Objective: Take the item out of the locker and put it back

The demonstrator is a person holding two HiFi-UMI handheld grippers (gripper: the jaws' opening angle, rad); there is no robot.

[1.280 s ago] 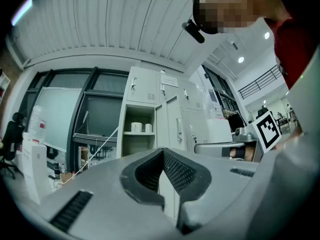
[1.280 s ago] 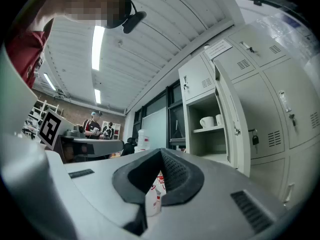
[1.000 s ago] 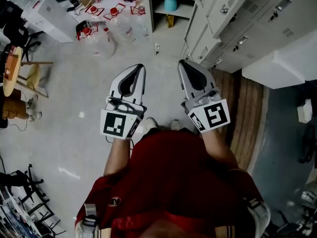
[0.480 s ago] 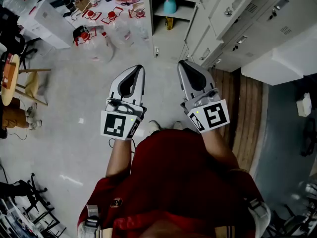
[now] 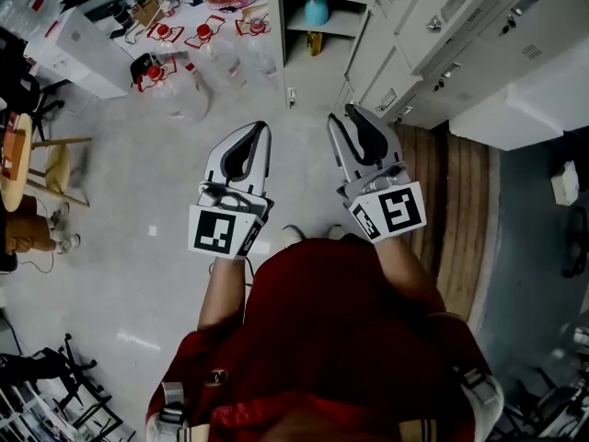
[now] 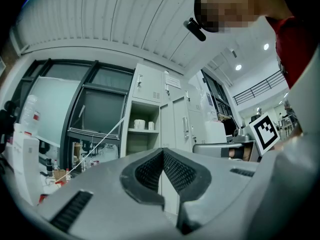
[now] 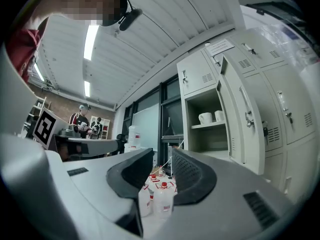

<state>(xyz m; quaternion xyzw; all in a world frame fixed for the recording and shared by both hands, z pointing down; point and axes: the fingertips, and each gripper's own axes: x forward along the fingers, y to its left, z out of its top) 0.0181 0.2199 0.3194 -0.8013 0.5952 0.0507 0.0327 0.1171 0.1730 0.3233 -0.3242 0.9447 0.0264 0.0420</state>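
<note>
Lockers [image 5: 419, 26] in pale grey stand ahead of the person in the red top [image 5: 340, 339], who holds two devices out level over the floor [image 5: 138, 210], one per hand, both well short of the cabinet and side by side without touching. The left hand-held gripper [image 5: 261, 127] has its jaws pressed together at the tip with nothing in them. The right hand-held gripper [image 5: 350, 114] has just been opening: its jaws now stand a little apart, and nothing sits between them. One compartment [image 7: 192, 134] is open, its door [image 7: 235, 119] swung aside. On its upper shelf sit two white cups [image 7: 205, 118], close beside each other. From the head view one teal rounded item [image 5: 316, 8] rests on a shelf in the same open compartment, with one small yellowish thing [image 5: 316, 40] on the level below. I cannot tell which of these is the item meant, but all of them are inside the locker and neither device is near them. On the floor left of the open compartment stands a cluster of clear bottles [image 5: 204, 33] with red caps; I count at least four.
</note>
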